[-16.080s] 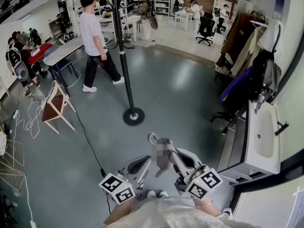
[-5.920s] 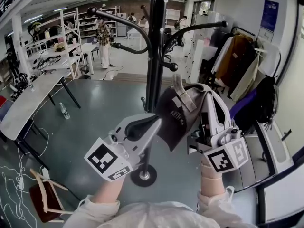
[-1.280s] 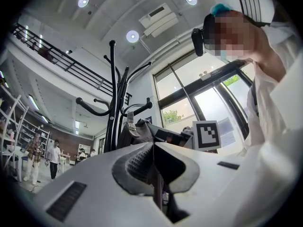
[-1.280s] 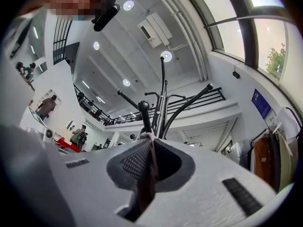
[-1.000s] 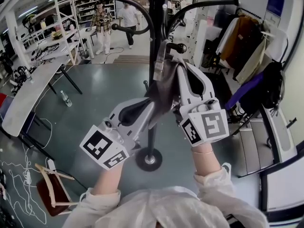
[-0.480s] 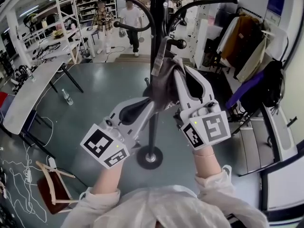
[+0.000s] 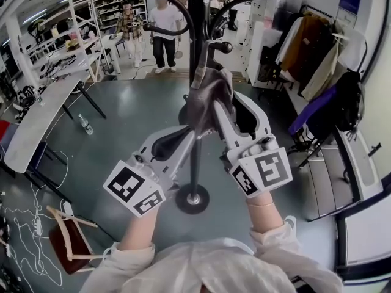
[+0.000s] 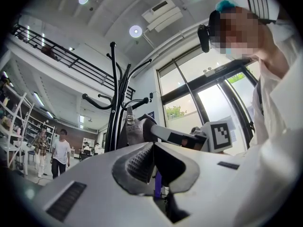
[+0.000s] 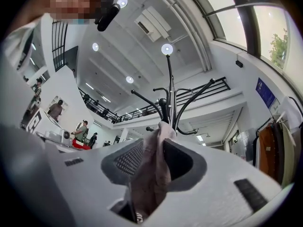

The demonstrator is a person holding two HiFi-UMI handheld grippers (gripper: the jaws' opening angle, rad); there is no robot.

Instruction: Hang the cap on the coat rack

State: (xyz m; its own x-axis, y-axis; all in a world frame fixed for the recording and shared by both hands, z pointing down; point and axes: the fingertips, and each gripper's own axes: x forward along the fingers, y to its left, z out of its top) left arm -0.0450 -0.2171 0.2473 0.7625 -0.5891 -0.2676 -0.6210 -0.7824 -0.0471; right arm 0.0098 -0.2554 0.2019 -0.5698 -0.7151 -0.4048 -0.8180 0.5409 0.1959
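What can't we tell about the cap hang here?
- Head view: cap folds hide whether its strap sits on a coat rack hook.
- Head view: coat rack top cut off by the edge.
- Right gripper view: cap, between the just-opened jaws of the right gripper, hides the hook.

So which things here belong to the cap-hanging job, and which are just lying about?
Job: grey fabric cap; black metal coat rack; right gripper, fingers just opened, cap between them; left gripper.
Lying about: long grey table; wooden chair; hanging coats.

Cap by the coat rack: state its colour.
Dark grey cap, seen best in the head view.
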